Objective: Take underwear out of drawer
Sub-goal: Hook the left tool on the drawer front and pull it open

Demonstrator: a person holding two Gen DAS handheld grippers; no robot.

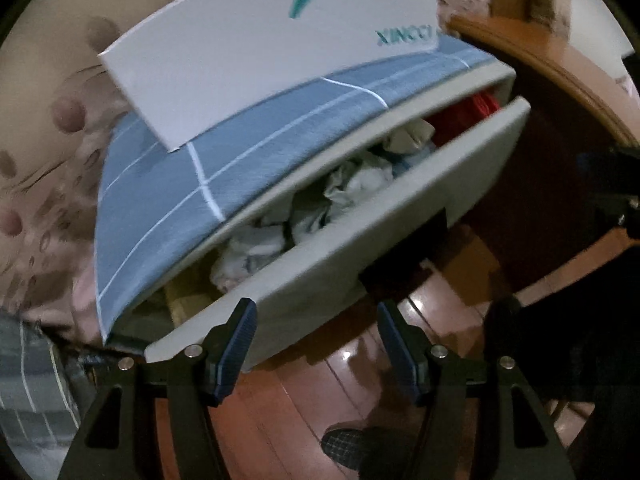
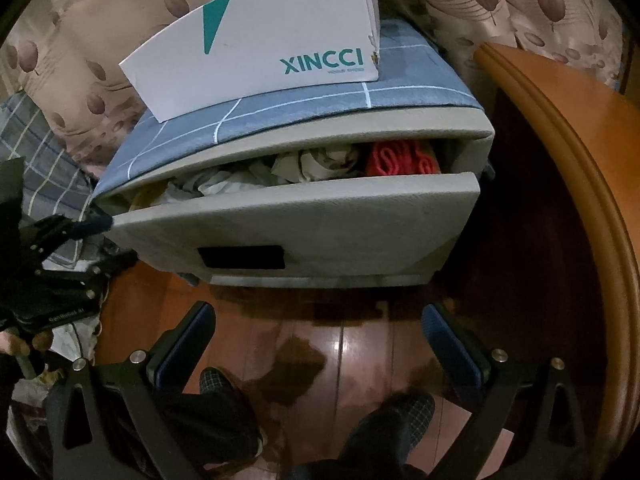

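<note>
Underwear (image 2: 316, 166) lies untouched in the part-open drawer (image 2: 304, 216); we hold left gripper (image 1: 316, 344) and right gripper (image 2: 316, 344) spread and empty, extraction pending.

One drawer (image 2: 304, 220), one white box (image 2: 256, 40), two tools, two slippered feet, one red garment (image 2: 400, 158).

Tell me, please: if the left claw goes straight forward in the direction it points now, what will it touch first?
Most likely the grey drawer front: the open left claw points at its lower edge, with nothing between. The crumpled clothes lie beyond, behind that panel. Depth is uncertain.
</note>
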